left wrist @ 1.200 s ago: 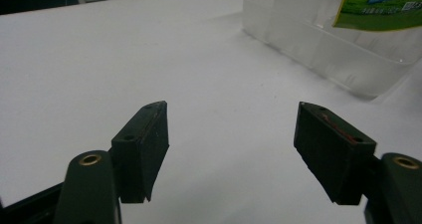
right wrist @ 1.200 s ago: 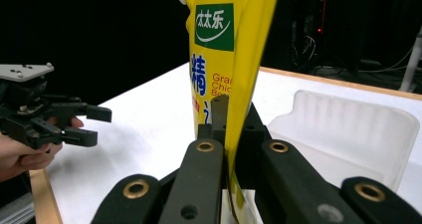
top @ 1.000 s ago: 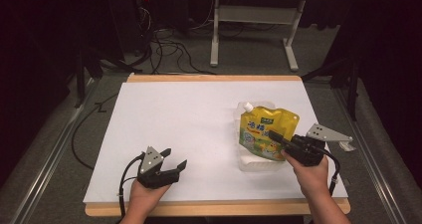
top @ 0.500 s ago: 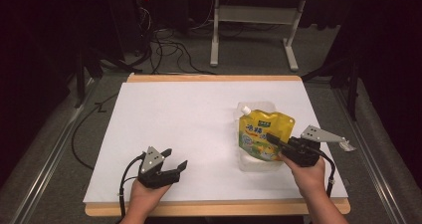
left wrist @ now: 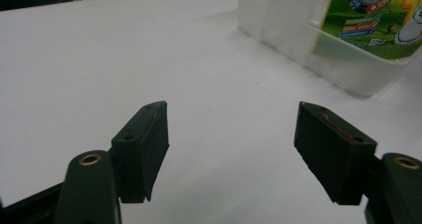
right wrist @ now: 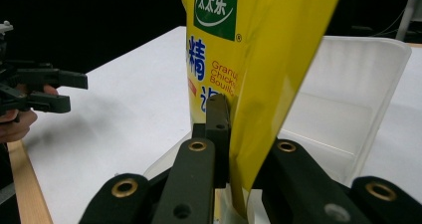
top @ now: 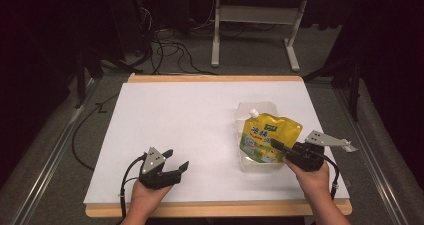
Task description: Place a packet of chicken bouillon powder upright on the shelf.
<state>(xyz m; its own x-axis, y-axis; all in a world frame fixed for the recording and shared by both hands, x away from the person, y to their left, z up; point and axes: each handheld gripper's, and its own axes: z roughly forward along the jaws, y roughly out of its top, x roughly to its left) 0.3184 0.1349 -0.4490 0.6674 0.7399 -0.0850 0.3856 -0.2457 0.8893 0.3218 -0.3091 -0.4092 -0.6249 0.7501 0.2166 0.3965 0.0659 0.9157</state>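
High view: the right gripper (top: 278, 148) has its jaws clamped on the lower edge of the yellow pouch (top: 269, 138), which stands inside the clear plastic tub (top: 243, 110) at the right of the white table (top: 190, 125). The left gripper (top: 176, 165) rests near the front edge, jaws apart and empty. The step in hand appears to be seating the pouch in the tub; next, presumably, the grip must release without tipping it.
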